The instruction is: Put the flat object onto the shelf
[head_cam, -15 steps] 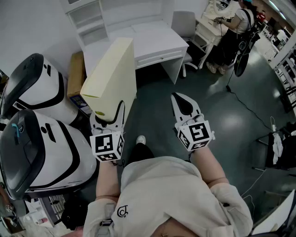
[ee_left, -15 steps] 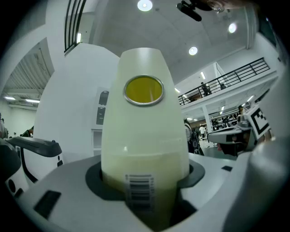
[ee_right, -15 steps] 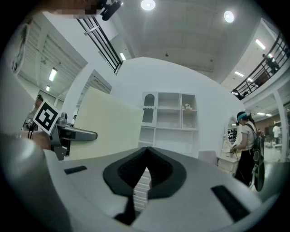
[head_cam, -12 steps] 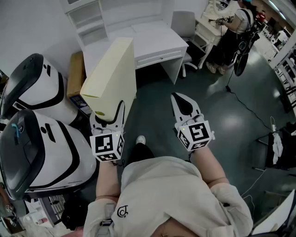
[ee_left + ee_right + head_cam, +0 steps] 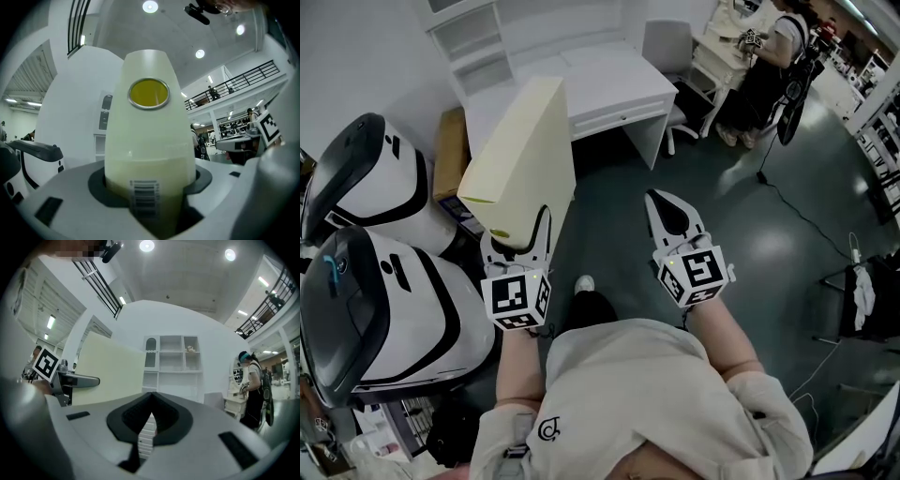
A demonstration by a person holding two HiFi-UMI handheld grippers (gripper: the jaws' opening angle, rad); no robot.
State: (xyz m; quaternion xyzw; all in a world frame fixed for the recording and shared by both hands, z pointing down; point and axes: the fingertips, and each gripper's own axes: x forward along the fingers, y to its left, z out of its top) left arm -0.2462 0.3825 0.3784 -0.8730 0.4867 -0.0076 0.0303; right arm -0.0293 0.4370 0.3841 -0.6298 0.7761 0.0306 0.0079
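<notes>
Head view: the left gripper [image 5: 517, 236] carries the flat object [image 5: 523, 150] on edge, aimed at 12 o'clock toward the shelf [image 5: 473, 42].

Left gripper view: the jaws are clamped on the object's lower end, which probably keeps it upright for slotting in.

Right gripper view: the right gripper [image 5: 149, 414] is unneeded, its jaws together with nothing between them.
</notes>
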